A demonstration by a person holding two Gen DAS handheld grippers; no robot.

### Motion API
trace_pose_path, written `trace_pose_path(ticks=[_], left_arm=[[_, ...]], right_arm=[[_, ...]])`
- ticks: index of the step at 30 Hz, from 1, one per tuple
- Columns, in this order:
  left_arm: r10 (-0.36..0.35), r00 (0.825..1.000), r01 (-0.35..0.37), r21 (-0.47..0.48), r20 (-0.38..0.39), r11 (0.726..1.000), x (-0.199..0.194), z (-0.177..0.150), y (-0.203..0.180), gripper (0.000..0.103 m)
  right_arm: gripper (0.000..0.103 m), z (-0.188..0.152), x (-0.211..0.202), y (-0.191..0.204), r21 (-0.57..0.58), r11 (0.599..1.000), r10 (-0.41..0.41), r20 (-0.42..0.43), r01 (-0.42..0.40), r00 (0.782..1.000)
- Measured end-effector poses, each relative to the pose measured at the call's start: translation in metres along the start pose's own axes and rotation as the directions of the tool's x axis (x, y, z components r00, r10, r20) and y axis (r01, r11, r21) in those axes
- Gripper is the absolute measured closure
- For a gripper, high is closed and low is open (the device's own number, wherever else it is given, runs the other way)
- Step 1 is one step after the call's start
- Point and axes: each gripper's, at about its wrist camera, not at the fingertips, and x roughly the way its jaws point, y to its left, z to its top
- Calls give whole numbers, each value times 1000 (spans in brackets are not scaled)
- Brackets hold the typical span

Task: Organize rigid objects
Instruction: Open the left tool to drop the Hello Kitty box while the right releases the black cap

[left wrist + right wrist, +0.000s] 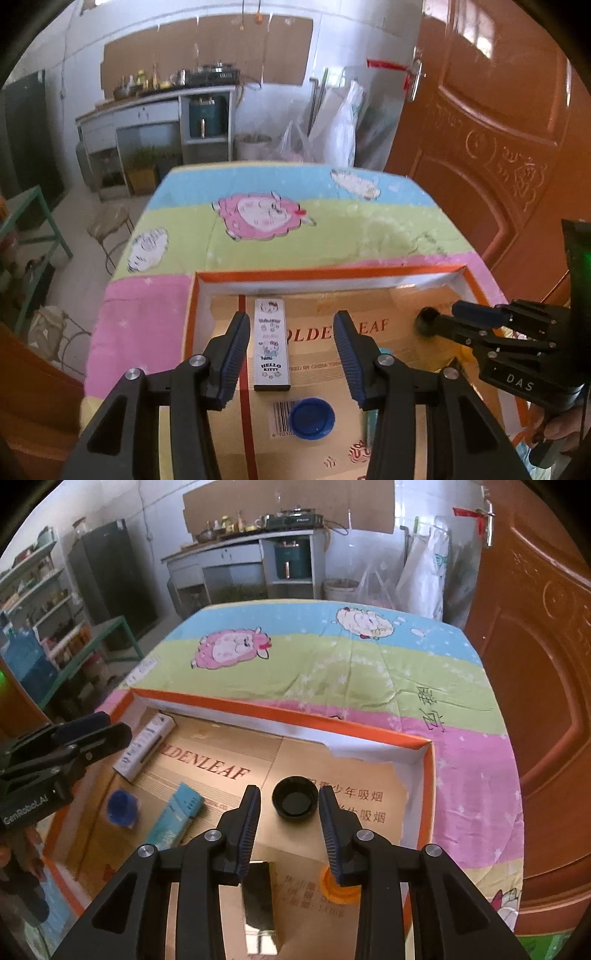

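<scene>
Table draped in a striped blue, green and pink cartoon-sheep cloth (332, 672). On its near part rests a shallow orange-rimmed cardboard tray (280, 716), lined with brown printed cardboard. The far part of the cloth shows a pink sheep at left and a white sheep at right.

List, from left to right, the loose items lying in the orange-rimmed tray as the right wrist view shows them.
Blue cap → white slim box → teal box → black cap → orange cap.
</scene>
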Motion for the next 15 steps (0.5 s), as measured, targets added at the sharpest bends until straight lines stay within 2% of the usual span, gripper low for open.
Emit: trace_pose_path(ticks=[15], left_arm=[[-6, 997, 5, 10, 74, 1000, -51, -6, -10, 56]], right_arm=[[70, -14, -44, 8, 23, 1000, 4, 48, -5, 999]])
